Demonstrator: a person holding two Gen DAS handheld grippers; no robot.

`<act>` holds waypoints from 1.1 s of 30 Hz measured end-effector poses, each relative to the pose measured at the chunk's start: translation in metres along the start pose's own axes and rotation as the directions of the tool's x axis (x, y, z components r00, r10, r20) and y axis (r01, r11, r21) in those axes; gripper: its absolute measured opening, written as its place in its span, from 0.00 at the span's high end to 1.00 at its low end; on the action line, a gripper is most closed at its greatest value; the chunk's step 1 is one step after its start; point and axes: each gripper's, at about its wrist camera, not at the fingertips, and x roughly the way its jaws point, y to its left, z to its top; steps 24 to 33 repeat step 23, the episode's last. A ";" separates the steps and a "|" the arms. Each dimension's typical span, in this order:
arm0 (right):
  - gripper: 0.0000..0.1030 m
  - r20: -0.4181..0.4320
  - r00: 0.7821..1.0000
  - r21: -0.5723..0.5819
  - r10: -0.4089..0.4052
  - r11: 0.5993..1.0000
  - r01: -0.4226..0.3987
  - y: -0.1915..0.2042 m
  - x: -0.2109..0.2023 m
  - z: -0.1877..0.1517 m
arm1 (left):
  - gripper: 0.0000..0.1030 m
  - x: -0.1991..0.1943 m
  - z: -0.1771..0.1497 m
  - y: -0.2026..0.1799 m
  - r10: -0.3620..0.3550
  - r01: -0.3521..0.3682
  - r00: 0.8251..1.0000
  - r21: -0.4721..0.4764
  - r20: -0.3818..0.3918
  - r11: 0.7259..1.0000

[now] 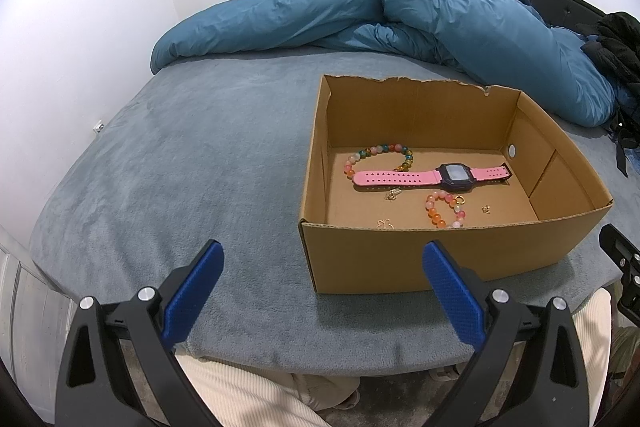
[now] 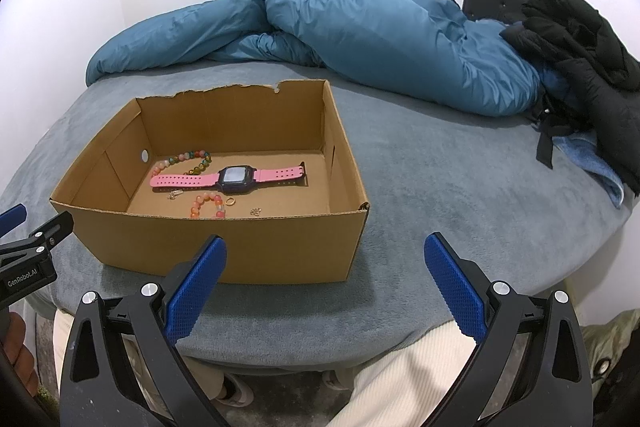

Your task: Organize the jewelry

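**Jewelry lying in an open cardboard box**

In front of me an open brown cardboard box [image 1: 436, 259] sits on the bed, its far wall torn along the top edge. On its floor a pink-strapped watch [image 1: 434, 176] with a dark square face lies flat, strap stretched out straight. Behind it, partly under the strap, curves a bracelet of multicoloured beads [image 1: 380, 155]. In front of the watch lies a smaller bracelet of pink and orange beads [image 1: 442, 211], with a small gold ring [image 2: 230, 201] just beside it. Three tiny gold pieces lie apart on the floor: one near the strap [image 1: 393, 193], one near the front wall [image 1: 385, 224], one to the right [image 1: 486, 209].
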 end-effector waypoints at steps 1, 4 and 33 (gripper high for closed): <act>0.08 0.000 1.000 0.000 0.000 1.000 0.000 0.000 0.000 0.000 | 0.05 0.000 0.000 0.000 -0.001 0.001 1.000 0.000 -0.001 1.000; 0.08 0.000 1.000 0.000 0.001 1.000 -0.001 0.000 0.000 0.000 | 0.05 0.000 0.000 0.000 -0.001 0.001 1.000 -0.001 -0.001 1.000; 0.08 0.001 1.000 -0.001 -0.001 1.000 0.001 0.000 0.000 -0.001 | 0.05 -0.001 0.000 -0.001 -0.003 0.003 1.000 0.001 0.000 1.000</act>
